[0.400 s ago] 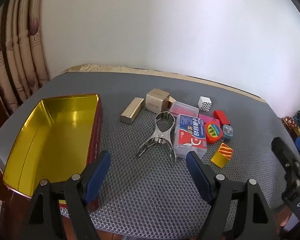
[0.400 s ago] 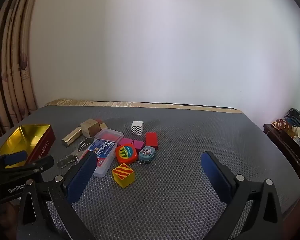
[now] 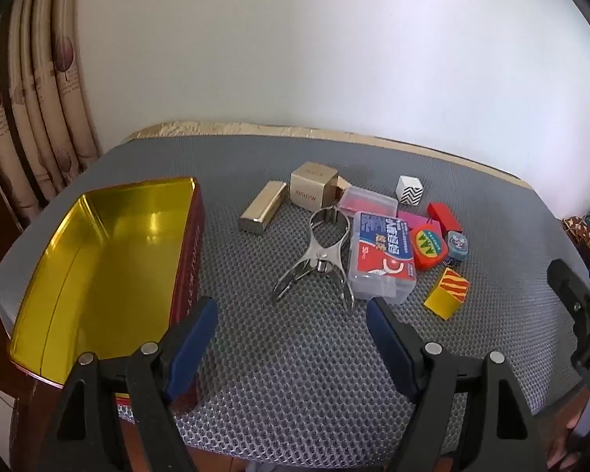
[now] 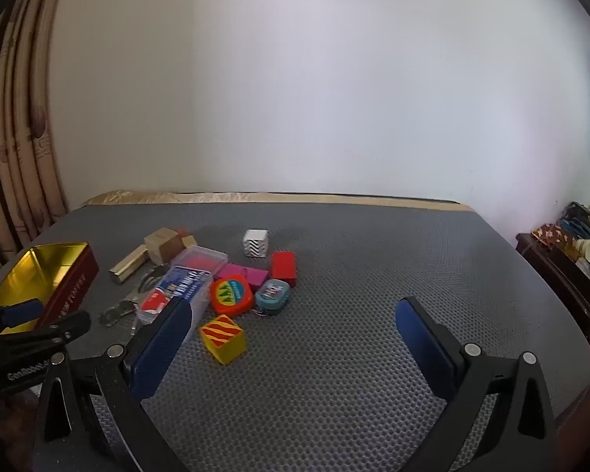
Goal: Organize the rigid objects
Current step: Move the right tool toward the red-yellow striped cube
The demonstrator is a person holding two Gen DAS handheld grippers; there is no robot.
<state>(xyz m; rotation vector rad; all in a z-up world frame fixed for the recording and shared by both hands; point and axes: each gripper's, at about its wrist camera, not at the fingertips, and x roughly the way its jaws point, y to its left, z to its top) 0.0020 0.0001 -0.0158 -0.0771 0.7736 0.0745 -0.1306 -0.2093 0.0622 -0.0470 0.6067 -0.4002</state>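
A red tin with a gold inside (image 3: 98,259) (image 4: 39,271) stands open and empty at the left of the grey mat. To its right lies a cluster: a gold bar box (image 3: 262,212), a beige cube box (image 3: 312,190), a steel clamp tool (image 3: 322,259), a clear floss box (image 3: 383,261) (image 4: 177,289), a zigzag cube (image 3: 410,190) (image 4: 255,242), a red block (image 3: 444,215) (image 4: 283,266), a round red-orange case (image 3: 426,246) (image 4: 231,295), a small blue case (image 4: 272,297) and a yellow striped block (image 3: 447,293) (image 4: 222,338). My left gripper (image 3: 291,334) is open just short of the clamp tool. My right gripper (image 4: 289,338) is open, with nothing between its fingers.
The grey honeycomb mat (image 4: 354,354) covers the table, with a gold cloth edge (image 4: 255,197) at the back. A curtain (image 3: 31,118) hangs at the left. A dark side table with clutter (image 4: 570,251) stands beyond the right edge.
The right wrist view has dipped slightly and the objects sit a little higher in it. The left gripper has barely moved. Both stay open.
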